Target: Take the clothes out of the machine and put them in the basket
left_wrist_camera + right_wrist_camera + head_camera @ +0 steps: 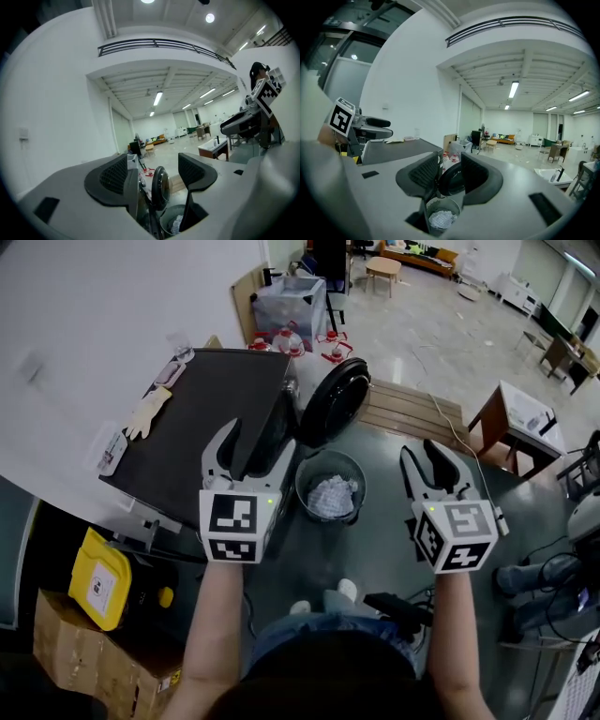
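Observation:
The black washing machine (pixel 206 418) stands at the left with its round door (pixel 333 399) swung open. In front of it on the floor, the round basket (pixel 305 474) holds white clothes (pixel 333 495). My left gripper (pixel 253 442) hangs over the machine's front edge, open with nothing between its jaws. My right gripper (pixel 427 460) is to the right of the basket, jaws a narrow gap apart and empty. In the left gripper view, the left gripper (pixel 152 171) frames the door (pixel 159 187) and basket (pixel 171 222). In the right gripper view, the right gripper (pixel 449 174) shows the basket (pixel 429 206) and clothes (pixel 440 219) below.
A pale glove (pixel 150 411) lies on the machine top. A yellow container (pixel 98 582) and a cardboard box (pixel 84 652) sit at the lower left. A wooden pallet (pixel 412 413) and a small table (pixel 520 418) stand beyond the basket. Red-and-white bottles (pixel 286 338) stand behind the machine.

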A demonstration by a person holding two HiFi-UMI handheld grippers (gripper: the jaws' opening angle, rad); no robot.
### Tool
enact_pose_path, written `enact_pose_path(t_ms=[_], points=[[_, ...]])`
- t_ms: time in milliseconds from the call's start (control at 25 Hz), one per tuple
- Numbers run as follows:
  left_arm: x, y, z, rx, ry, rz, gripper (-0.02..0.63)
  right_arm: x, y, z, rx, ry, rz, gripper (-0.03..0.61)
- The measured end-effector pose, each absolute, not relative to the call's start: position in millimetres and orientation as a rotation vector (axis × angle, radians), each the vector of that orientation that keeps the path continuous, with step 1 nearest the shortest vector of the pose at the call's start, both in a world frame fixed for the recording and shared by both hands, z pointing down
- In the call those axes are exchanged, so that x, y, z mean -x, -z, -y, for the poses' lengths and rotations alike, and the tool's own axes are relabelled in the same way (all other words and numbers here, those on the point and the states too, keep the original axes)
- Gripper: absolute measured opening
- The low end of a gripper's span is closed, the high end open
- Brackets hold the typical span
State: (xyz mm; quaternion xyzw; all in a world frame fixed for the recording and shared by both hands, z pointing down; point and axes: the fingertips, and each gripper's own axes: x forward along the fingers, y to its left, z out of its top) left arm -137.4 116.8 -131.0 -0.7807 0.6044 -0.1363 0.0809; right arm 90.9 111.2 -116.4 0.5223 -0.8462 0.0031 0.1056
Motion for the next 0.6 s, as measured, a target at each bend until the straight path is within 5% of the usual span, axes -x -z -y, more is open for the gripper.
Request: enact_pose_path(t_ms=[280,600], points=[[163,164,-131,2.244,0.303,-1.826,0.003,-76,149,-125,-1.554,0.134,2.510,0.022],[170,187,-136,2.198,0.233,-1.817,0.003,-76,172,-129,-1.580,0.230,2.502,0.000]])
